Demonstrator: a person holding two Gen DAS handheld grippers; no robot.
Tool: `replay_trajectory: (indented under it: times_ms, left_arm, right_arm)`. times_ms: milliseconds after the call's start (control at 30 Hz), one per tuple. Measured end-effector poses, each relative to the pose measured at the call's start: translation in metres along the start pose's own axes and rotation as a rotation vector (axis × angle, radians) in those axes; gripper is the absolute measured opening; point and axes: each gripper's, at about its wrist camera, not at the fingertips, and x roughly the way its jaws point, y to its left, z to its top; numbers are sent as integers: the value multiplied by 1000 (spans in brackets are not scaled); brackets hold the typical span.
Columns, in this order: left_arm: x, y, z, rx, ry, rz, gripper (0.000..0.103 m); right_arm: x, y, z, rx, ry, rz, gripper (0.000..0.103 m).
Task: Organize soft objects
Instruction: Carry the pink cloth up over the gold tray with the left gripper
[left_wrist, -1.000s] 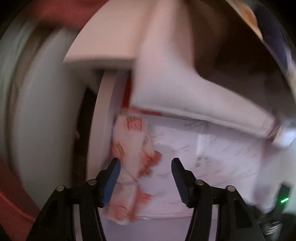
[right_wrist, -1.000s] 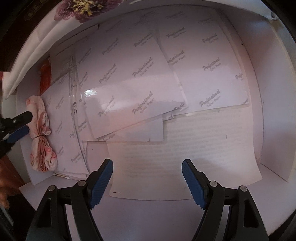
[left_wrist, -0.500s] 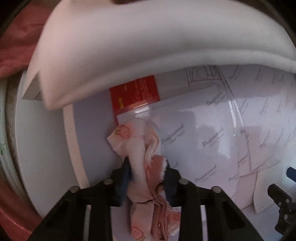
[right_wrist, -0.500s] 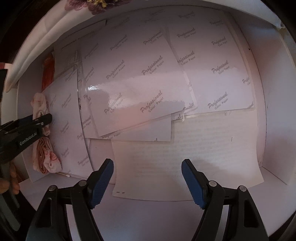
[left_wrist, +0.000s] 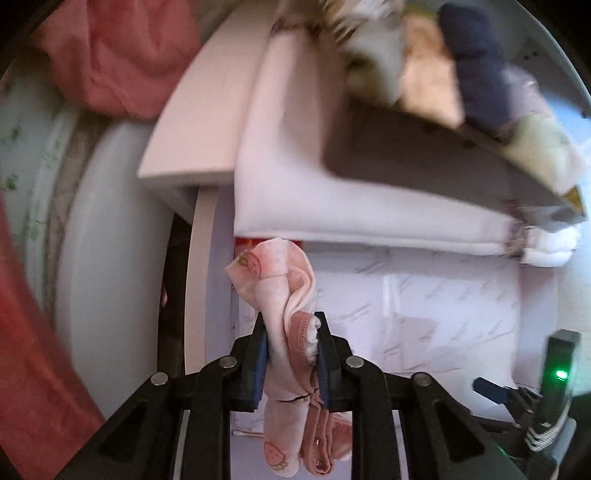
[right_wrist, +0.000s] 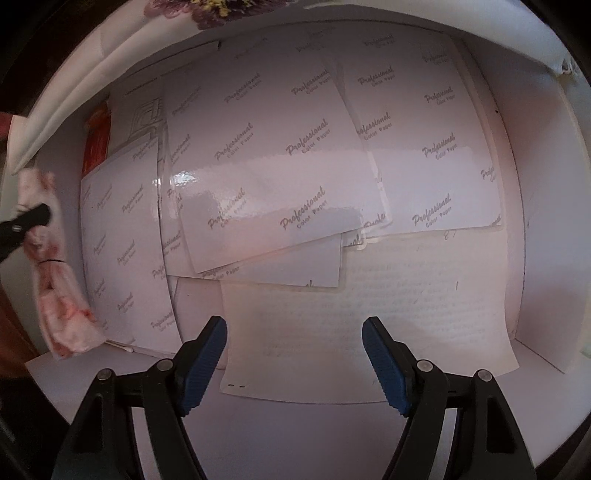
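Currently the pink strawberry-print sock bundle (left_wrist: 291, 317) sat between the left gripper (left_wrist: 291, 365) jaws, which were closing on its middle, both ends hanging free. Best practice: firm the pinch before carrying. At 12 o'clock a white drawer (left_wrist: 332, 199) overhung closely; glossy paper sheets (right_wrist: 266, 177) lay beneath. Right gripper (right_wrist: 295, 362) released, empty.

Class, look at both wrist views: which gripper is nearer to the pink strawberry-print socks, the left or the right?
Left. The left gripper is closing on the pink strawberry-print socks, which sit between its pads. The right gripper hangs open over the paper sheets, with the socks off at its far left.
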Motion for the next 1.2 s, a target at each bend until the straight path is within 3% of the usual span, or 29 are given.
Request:
replay_trajectory:
  times_ms: [467, 600, 867, 1200]
  left_arm:
    - [-119, 13, -31, -12, -276, -18, 21]
    - [-124, 10, -33, -6, -332, -31, 21]
    - [-133, 7, -31, -5, -380, -58, 21]
    - [-146, 4, -27, -31, -392, -105, 21]
  right_arm:
    - [3, 36, -6, -67, -29, -65, 75]
    - [2, 44, -9, -82, -36, -79, 75]
    - [3, 54, -14, -96, -44, -92, 75]
    - [5, 39, -10, -106, -39, -82, 74]
